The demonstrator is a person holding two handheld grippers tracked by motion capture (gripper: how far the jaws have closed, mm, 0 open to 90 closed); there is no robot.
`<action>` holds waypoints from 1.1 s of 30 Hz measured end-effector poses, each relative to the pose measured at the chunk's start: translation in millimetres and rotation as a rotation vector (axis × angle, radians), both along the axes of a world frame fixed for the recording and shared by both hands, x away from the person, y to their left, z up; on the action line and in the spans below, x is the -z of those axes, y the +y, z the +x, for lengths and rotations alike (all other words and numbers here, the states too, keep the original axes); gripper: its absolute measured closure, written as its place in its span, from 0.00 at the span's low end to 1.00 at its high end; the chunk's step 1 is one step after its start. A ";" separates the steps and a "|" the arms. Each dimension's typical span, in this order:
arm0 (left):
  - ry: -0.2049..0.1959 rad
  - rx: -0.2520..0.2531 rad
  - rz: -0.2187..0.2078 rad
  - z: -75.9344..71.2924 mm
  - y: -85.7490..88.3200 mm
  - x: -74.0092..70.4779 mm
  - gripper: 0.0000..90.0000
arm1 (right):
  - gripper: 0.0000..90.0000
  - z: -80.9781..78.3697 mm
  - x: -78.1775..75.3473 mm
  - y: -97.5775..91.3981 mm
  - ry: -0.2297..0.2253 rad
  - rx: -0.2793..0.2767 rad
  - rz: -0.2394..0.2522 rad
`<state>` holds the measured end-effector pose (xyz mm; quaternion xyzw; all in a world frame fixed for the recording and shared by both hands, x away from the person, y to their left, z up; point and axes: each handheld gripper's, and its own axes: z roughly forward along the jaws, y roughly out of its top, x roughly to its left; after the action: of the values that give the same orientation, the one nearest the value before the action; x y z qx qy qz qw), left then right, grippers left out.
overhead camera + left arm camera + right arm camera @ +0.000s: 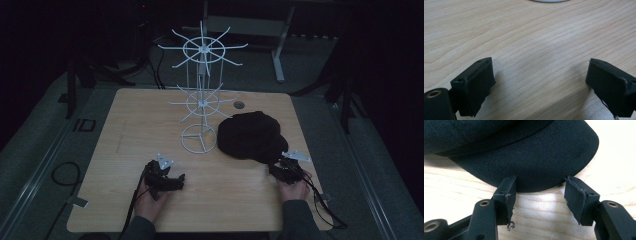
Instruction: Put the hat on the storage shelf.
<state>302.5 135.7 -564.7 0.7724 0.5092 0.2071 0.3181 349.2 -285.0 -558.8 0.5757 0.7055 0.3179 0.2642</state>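
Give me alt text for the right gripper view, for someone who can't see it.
The open right gripper points at the brim of a black cap on a wooden table, its jaws at the brim's edge, not yet closed on it.

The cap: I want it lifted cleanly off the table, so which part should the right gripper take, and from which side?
Probably the brim. It juts flat and thin from the cap toward the right gripper, whose open jaws already face its front edge. Come in level from the person's side so the brim slides between them; the crown looks soft and bulky.
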 end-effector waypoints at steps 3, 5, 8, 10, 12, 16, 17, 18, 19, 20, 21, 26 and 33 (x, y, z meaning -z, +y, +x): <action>0.001 -0.007 -0.001 0.1 -1.2 0.0 0.09 | 0.44 0.1 -0.6 1.2 0.011 -0.007 -0.004; 0.000 -0.008 0.000 0.2 -1.2 0.0 0.09 | 0.43 0.3 -1.3 1.8 0.017 -0.007 -0.005; 0.001 -0.009 -0.001 0.1 -1.5 0.0 0.10 | 0.45 1.2 -3.6 3.9 0.043 0.007 -0.009; 0.001 -0.010 0.000 0.1 -1.7 0.0 0.09 | 0.52 1.2 -5.8 5.5 0.057 0.006 -0.014; 0.001 -0.012 0.000 0.1 -2.1 0.0 0.10 | 0.57 0.7 -6.9 6.3 0.063 0.007 -0.013; 0.001 -0.015 -0.001 0.0 -2.9 0.0 0.10 | 0.60 -1.9 -13.8 7.5 0.081 0.008 0.017; 0.000 -0.015 0.000 0.0 -3.0 0.0 0.10 | 0.60 -2.5 -16.3 7.5 0.078 0.006 0.022; 0.000 -0.015 0.000 -0.1 -3.2 0.0 0.10 | 0.60 -2.9 -18.9 7.6 0.073 0.003 0.029; 0.001 -0.015 -0.001 -0.1 -3.5 0.0 0.10 | 0.59 -3.3 -21.4 7.9 0.068 -0.001 0.029; 0.001 -0.015 -0.001 -0.1 -3.5 0.0 0.10 | 0.59 -3.3 -21.4 7.9 0.068 -0.001 0.029; 0.001 -0.013 -0.002 -0.2 -3.9 0.0 0.10 | 0.59 -3.9 -25.9 9.4 0.064 -0.002 0.032; 0.001 -0.014 -0.004 -0.4 -4.7 0.0 0.10 | 0.58 -3.9 -32.7 12.2 0.054 -0.006 0.036; 0.001 -0.011 -0.002 -0.5 -5.3 0.0 0.10 | 0.57 1.0 -48.4 15.9 0.033 -0.003 0.046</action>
<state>302.0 130.3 -564.7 0.7694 0.5137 0.2077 0.3177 350.2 -269.1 -510.4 0.5857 0.7030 0.3251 0.2388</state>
